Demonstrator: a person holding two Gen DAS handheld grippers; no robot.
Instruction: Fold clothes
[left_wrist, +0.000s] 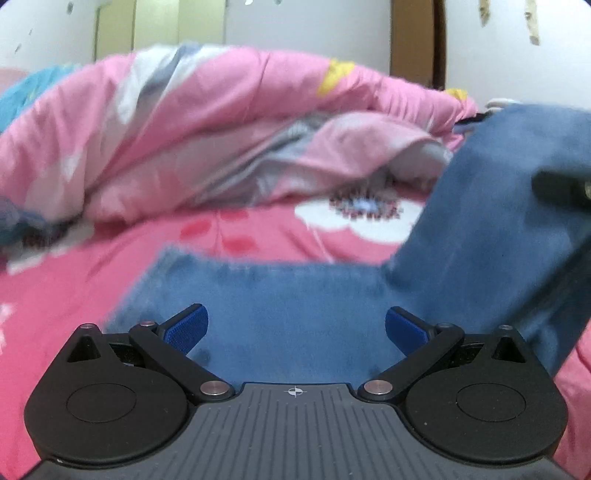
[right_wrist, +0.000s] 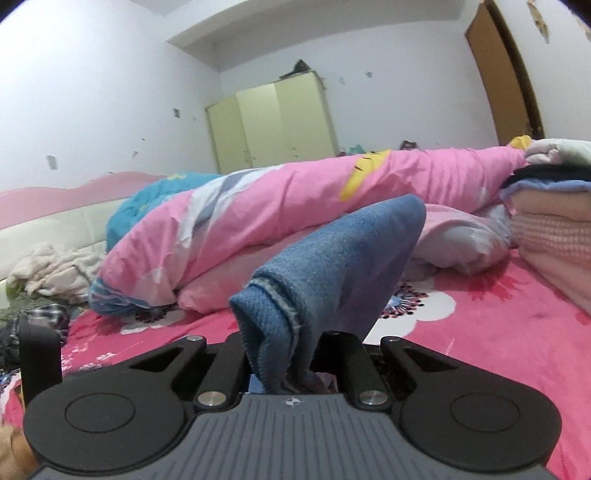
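Now: right gripper (right_wrist: 291, 354) clamped on blue garment (right_wrist: 332, 266) | left gripper (left_wrist: 295, 328) spread wide, empty

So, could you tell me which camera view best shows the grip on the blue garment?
The right wrist view: the blue garment bunches between the closed fingers of the right gripper and rises from them. The left wrist view shows the garment flat on the bed with one side lifted, beneath the open left gripper, but not the grip.
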